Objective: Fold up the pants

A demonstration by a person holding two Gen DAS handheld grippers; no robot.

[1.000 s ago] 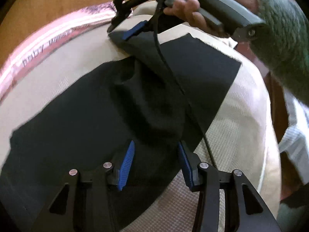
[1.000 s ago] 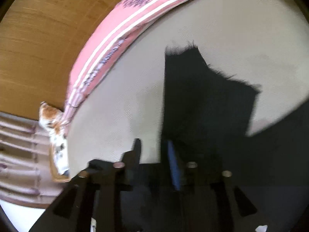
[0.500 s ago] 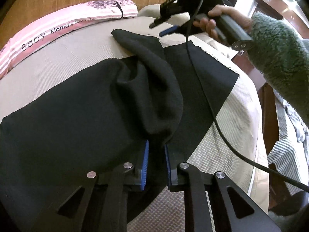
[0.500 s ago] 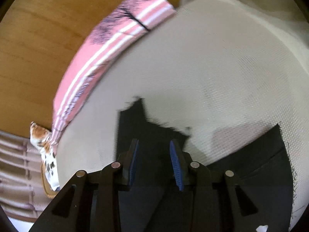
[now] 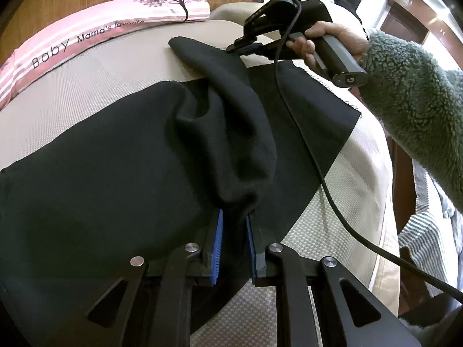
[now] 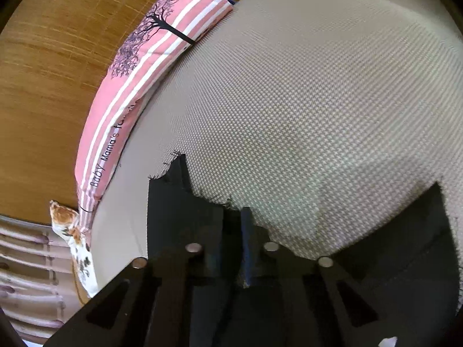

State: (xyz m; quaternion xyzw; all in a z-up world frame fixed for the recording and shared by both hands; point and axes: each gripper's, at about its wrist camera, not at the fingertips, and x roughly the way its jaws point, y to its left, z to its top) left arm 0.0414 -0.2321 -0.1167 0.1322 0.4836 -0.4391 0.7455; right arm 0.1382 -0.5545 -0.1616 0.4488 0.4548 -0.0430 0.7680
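Note:
Black pants [image 5: 115, 159] lie spread on a beige woven bed cover [image 5: 86, 86]. One leg is lifted into a raised ridge running from near to far. My left gripper [image 5: 233, 231] is shut on the near end of that ridge, with cloth bunched between its blue pads [image 5: 217, 240]. At the far end my right gripper [image 5: 240, 48], held by a hand [image 5: 327, 33] in a green fleece sleeve, pinches the leg's end. In the right wrist view my right gripper [image 6: 231, 225] is shut on the frayed hem of the pants [image 6: 173, 208]. The other leg's end [image 6: 419, 245] lies flat at the right.
A pink striped pillow [image 5: 86, 40] printed "Baby Mama's favorite" lies along the bed's far side against a wooden wall [image 6: 43, 72]. A black cable [image 5: 332, 196] from the right gripper crosses the flat leg. Striped cloth [image 5: 425, 231] hangs past the bed's right edge.
My left gripper closed on the fold of the pants. My right gripper moved over to the leg's frayed hem and shut on it.

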